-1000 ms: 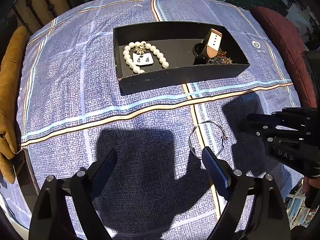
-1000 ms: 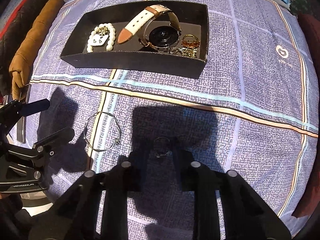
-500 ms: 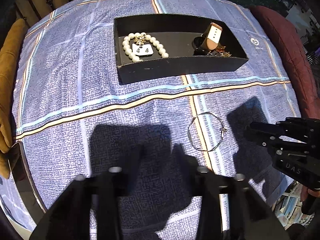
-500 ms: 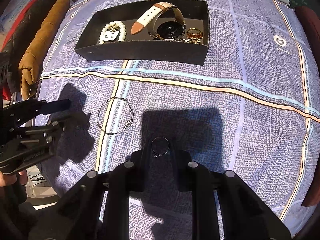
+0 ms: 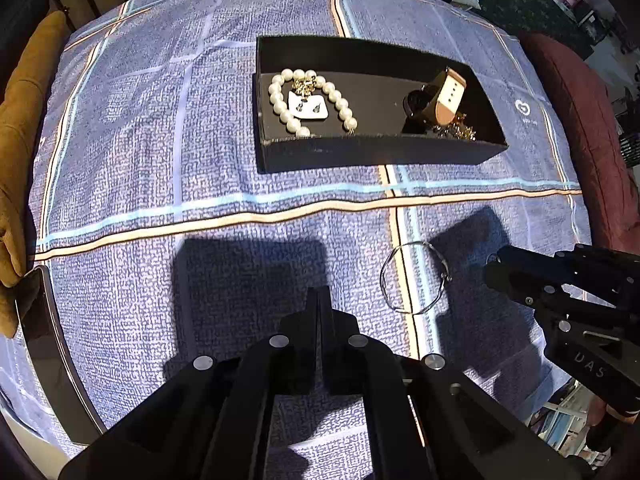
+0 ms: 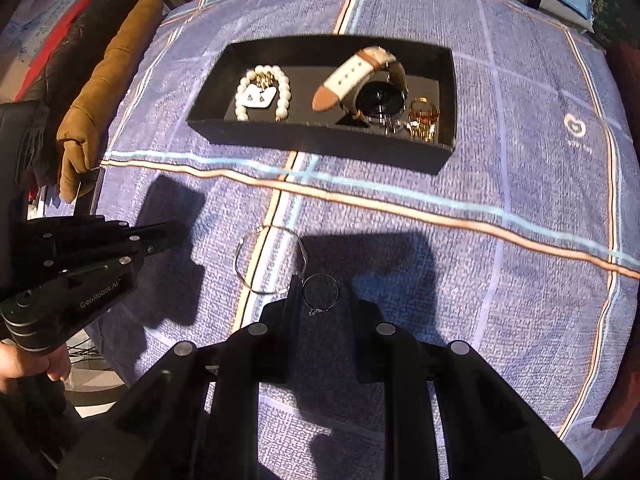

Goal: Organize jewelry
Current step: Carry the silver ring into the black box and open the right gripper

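Our left gripper (image 5: 319, 300) is closed on nothing; our right gripper (image 6: 320, 296) pinches a small thin silver ring (image 6: 320, 293) above the blue checked cloth (image 6: 500, 280).

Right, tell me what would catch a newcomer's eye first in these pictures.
First, the open black rectangular tray at the far side of the blue checked cloth, holding a white pearl bracelet on the left and a white-strapped watch on the right. Nearer, the right gripper pinches a small thin metal ring, beside a thin silver wire bangle lying on the cloth.
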Motion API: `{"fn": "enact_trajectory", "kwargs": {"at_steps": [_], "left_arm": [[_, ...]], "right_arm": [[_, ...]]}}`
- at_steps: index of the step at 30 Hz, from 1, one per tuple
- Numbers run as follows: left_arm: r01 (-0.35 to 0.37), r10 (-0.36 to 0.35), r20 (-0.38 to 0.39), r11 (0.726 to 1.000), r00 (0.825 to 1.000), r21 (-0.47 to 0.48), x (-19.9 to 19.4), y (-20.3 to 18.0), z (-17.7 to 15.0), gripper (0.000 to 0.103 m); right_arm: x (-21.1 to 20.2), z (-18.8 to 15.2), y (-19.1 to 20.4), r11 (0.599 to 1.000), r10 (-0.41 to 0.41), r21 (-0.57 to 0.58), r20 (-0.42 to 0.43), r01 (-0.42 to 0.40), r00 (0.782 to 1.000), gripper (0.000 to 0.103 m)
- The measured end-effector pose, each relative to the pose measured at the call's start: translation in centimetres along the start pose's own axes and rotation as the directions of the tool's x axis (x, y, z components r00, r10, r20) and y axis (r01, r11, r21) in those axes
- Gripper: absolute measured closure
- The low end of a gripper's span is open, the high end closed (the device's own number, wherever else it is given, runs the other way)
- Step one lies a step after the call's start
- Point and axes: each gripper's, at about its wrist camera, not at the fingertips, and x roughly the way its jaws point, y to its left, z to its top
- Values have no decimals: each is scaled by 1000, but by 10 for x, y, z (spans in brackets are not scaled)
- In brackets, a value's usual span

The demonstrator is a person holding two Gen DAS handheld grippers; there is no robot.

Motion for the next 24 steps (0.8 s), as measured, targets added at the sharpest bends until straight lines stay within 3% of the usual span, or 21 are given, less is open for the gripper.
{"fn": "enact_trajectory", "kwargs": {"at_steps": [13, 24], "left_arm": [[17, -21, 162, 1000, 987, 26, -49, -26, 91, 102], [6, -7, 101, 1000, 995, 13, -16, -15, 125, 102]], "right_arm": [[-54, 90, 8, 1000, 2, -27, 167, 2, 986, 83], [-31, 123, -6, 1000, -9, -18, 120, 11, 993, 83]]}}
